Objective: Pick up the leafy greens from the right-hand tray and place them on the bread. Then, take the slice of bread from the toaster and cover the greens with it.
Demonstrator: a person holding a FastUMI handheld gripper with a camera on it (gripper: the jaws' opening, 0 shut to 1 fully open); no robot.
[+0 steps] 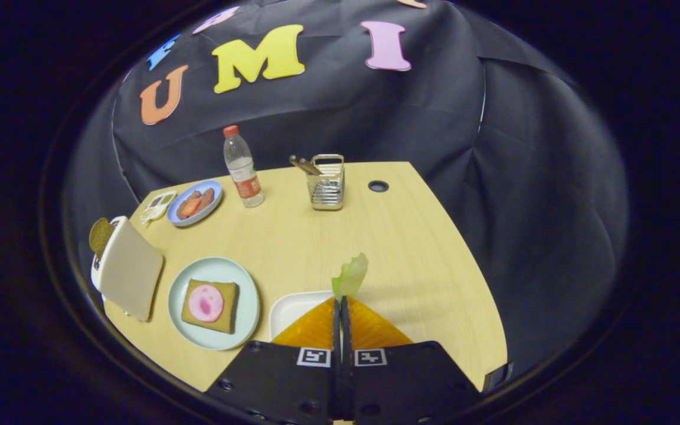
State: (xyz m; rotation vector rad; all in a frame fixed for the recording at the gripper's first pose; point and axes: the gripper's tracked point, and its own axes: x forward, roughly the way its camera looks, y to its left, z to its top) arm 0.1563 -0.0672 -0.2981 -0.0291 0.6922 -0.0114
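Observation:
My gripper [340,300] is shut on a pale green lettuce leaf [350,275], which sticks up just ahead of the fingertips, lifted above the table. Under the fingers lies a white tray [290,311], partly hidden by them. Left of the tray, a light blue plate [215,303] carries a slice of brown bread [212,306] topped with a round pink slice of meat [205,303]. Further left stands a white toaster [128,268] with a dark slice of bread [100,235] poking out of its slot.
On the far side of the wooden table [411,248] stand a water bottle [242,168], a wire utensil holder [327,183], a blue plate of food [195,202] and a small white item [157,205]. A cable hole [378,186] sits near the back.

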